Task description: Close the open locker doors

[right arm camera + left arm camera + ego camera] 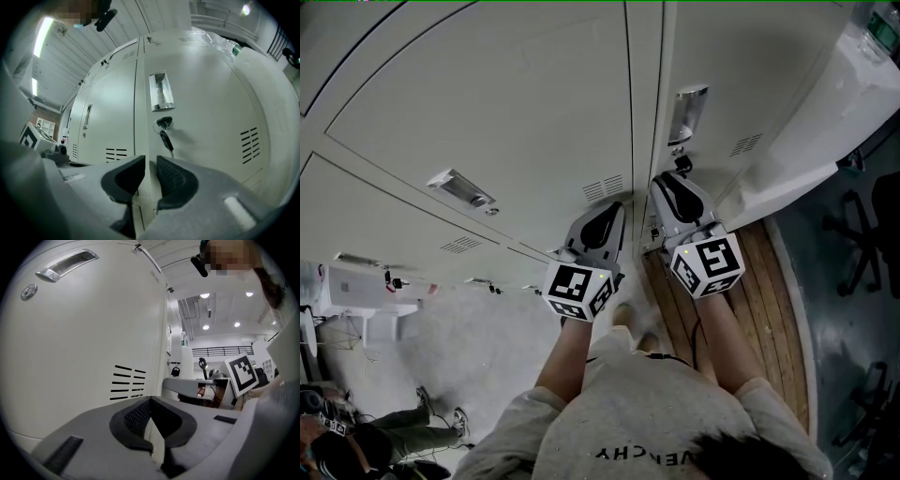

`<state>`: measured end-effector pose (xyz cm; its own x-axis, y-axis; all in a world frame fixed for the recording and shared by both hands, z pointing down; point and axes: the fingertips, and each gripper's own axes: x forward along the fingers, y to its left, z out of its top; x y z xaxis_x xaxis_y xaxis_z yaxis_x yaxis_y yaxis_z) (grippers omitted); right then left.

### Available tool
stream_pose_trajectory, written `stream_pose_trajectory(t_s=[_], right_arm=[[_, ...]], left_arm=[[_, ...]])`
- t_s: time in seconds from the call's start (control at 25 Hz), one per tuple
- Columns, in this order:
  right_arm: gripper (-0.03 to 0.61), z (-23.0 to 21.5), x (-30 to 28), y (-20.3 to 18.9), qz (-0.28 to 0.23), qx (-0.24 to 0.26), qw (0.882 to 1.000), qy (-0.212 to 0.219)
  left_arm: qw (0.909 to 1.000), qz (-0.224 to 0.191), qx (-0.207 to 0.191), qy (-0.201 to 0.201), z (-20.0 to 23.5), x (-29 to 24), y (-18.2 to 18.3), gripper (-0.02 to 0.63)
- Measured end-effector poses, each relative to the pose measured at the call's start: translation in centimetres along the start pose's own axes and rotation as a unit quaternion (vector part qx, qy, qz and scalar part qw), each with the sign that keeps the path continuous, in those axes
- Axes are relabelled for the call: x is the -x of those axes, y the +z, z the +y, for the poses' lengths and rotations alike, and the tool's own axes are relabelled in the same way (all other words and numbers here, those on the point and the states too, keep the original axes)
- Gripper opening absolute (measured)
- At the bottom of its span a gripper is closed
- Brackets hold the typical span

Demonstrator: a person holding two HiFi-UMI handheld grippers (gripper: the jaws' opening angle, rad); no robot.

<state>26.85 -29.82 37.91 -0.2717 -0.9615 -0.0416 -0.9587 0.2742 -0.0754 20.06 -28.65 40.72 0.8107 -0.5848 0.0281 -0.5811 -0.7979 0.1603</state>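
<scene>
I face a bank of pale grey lockers. In the head view my left gripper (614,211) has its tips against the vented lower corner of a wide door (487,103) with a recessed handle (461,187). Its jaws meet at the tips, with nothing between them (150,399). My right gripper (662,180) points at the seam beside the neighbouring door (211,112), below its handle (161,91) and a hanging key (165,133). Its jaws stand apart (150,161), showing the seam through the gap. Both doors look flush with the frame.
A white panel (834,112) juts out right of the lockers; I cannot tell whether it is a door or the locker side. Below it lie a wooden floor strip (769,300) and an office chair (862,244). A person (366,441) is at the lower left.
</scene>
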Motion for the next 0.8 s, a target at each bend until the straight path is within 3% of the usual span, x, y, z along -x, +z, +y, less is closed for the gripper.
stream_pose_trajectory(t_s=[0.8], right_arm=[[0.077, -0.4, -1.3, -0.3, 0.001, 0.001, 1.000, -0.010]], left_arm=[[1.0000, 0.000, 0.004, 0.003, 0.9, 0.3, 0.0, -0.002]])
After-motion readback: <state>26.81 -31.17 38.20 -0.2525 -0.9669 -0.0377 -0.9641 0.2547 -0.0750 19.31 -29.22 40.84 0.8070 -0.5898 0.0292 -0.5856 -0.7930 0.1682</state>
